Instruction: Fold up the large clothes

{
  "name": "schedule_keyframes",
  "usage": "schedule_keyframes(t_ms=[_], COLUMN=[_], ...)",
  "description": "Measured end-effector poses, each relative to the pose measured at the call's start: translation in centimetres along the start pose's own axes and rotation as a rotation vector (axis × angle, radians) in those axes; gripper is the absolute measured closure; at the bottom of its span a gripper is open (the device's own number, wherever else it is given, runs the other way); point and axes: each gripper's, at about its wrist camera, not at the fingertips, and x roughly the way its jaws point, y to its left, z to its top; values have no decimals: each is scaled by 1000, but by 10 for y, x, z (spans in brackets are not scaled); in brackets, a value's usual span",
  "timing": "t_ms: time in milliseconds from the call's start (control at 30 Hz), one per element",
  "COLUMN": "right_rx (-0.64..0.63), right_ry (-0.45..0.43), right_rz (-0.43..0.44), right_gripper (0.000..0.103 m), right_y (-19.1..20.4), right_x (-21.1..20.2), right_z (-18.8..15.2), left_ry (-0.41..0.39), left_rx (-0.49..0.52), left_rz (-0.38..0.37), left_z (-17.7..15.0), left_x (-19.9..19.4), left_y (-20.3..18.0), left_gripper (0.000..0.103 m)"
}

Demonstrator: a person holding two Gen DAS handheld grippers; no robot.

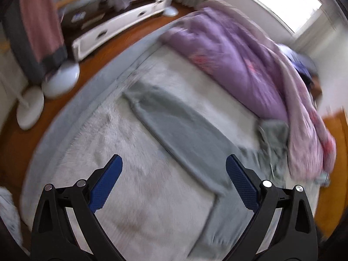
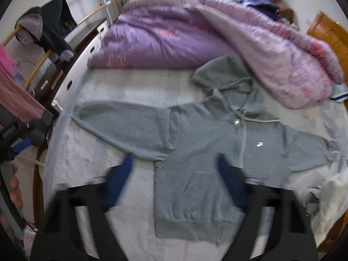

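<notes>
hoodie [image 2: 195, 148] flat on bed [image 2: 134, 87] | left gripper [image 1: 174, 163] jaws wide apart, empty | right gripper [image 2: 176, 165] jaws apart, empty

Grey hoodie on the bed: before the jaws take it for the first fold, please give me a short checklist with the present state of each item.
1. Grey hoodie lies flat, front up, sleeves spread: ok.
2. Hood clear of the purple quilt: not ok, quilt edge is at or over it.
3. Left gripper jaws apart, empty: ok.
4. Right gripper jaws apart, nothing clamped: ok.
5. Sharp view for aiming: not ok, both views are blurred.
6. Zip fully closed: cannot tell.
</notes>
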Motion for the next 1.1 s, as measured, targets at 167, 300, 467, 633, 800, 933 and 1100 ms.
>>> schedule_keyframes(t_ms=[167,300,467,633,800,933,1100], right_rx=[21,27,47,95,124,162,143], right_ry=[61,70,68,117,174,180,247], right_rz=[41,64,77,102,146,171,240], right_gripper=[68,68,68,68,91,97,98], right_y=[-5,-8,-17,-27,-35,-44,-55], right_x=[82,129,179,213,237,241,255], right_z=[6,11,22,22,12,9,17], left_ry=[-4,-33,-23,-44,-120,-267,-410], left_rx=[-103,-163,-197,-174,-128,-76,17], left_rz=[44,44,79,148,140,155,88], left_z=[32,52,66,68,68,67,58], left_x=[96,149,199,220,191,127,49], left_y=[48,70,81,87,82,59,-3], left_gripper=[7,8,30,62,91,91,91])
